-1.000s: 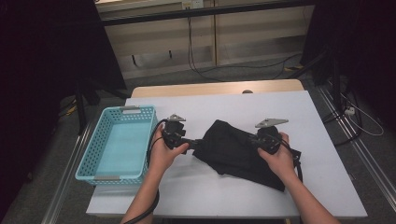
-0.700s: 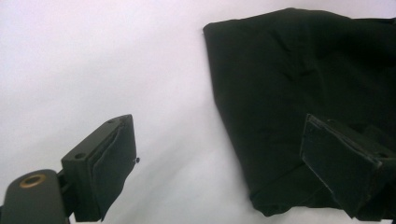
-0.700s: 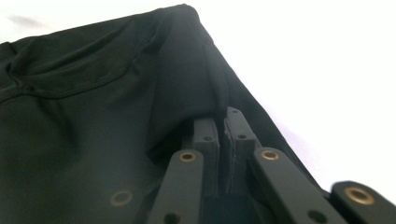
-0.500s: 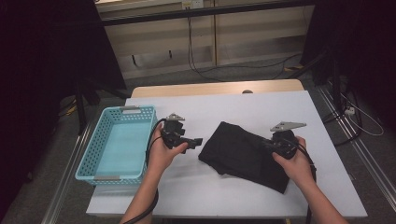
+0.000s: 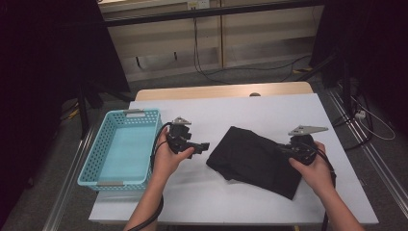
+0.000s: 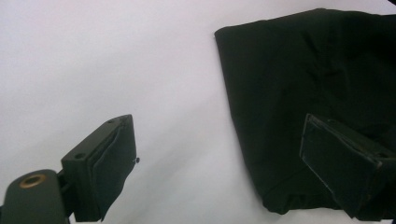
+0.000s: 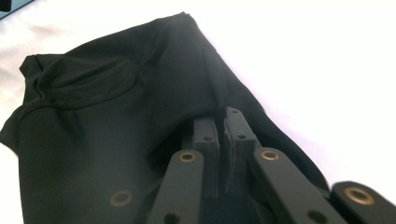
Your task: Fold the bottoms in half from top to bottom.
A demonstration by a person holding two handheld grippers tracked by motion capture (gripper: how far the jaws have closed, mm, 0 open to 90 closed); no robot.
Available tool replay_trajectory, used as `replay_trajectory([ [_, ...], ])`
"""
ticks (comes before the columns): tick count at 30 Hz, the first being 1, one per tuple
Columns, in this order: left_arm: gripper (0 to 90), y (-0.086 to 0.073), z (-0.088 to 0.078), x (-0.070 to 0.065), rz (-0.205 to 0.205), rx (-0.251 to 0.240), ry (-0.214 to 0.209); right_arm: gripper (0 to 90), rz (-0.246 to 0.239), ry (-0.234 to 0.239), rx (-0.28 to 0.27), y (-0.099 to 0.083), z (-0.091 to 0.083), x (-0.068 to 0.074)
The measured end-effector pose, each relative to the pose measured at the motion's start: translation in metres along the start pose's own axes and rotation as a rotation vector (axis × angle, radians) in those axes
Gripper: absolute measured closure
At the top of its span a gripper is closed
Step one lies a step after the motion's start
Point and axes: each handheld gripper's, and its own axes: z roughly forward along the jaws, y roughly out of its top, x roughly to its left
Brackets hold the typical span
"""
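A black garment (image 5: 252, 161) lies folded on the white table (image 5: 250, 113), right of centre. My right gripper (image 5: 286, 150) is at its right end, shut on a raised fold of the fabric; in the right gripper view the jaws (image 7: 223, 122) pinch the black garment (image 7: 116, 107) tightly. My left gripper (image 5: 204, 145) hovers just left of the garment, a small gap away, open with nothing between its fingers. In the left gripper view the jaws (image 6: 224, 163) stand wide apart, with the garment's edge (image 6: 303, 79) ahead and to the right.
A light blue plastic basket (image 5: 98, 159) with nothing in it sits at the table's left edge, beside my left hand. Bare table lies behind and in front of the garment. Cables cross the floor beyond the table.
My right gripper has moved right, dragging the garment with it. The garment's left edge has drawn away from my left gripper, which stayed in place.
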Motion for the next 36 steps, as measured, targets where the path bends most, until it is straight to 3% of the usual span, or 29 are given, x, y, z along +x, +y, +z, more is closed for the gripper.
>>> replay_trajectory([
  [12, 10.9, -0.002, 0.011, -0.018, 0.017, 0.025, -0.036, 85.7, 0.065, -0.030, -0.005, -0.026, -0.046, -0.026],
  [21, 10.8, -0.006, 0.018, -0.024, 0.026, 0.048, -0.044, 85.7, 0.065, -0.040, 0.024, -0.032, -0.041, -0.028],
  [30, 10.8, -0.007, 0.015, -0.025, 0.024, 0.033, -0.036, 85.0, 0.080, -0.082, 0.013, -0.038, -0.057, -0.038],
  [34, 10.8, -0.008, 0.016, -0.029, 0.015, 0.031, -0.046, 68.6, 0.076, -0.123, -0.007, -0.038, -0.061, -0.037],
  [36, 10.8, -0.009, 0.016, -0.031, 0.016, 0.036, -0.046, 63.5, 0.077, -0.105, -0.027, -0.035, -0.060, -0.035],
])
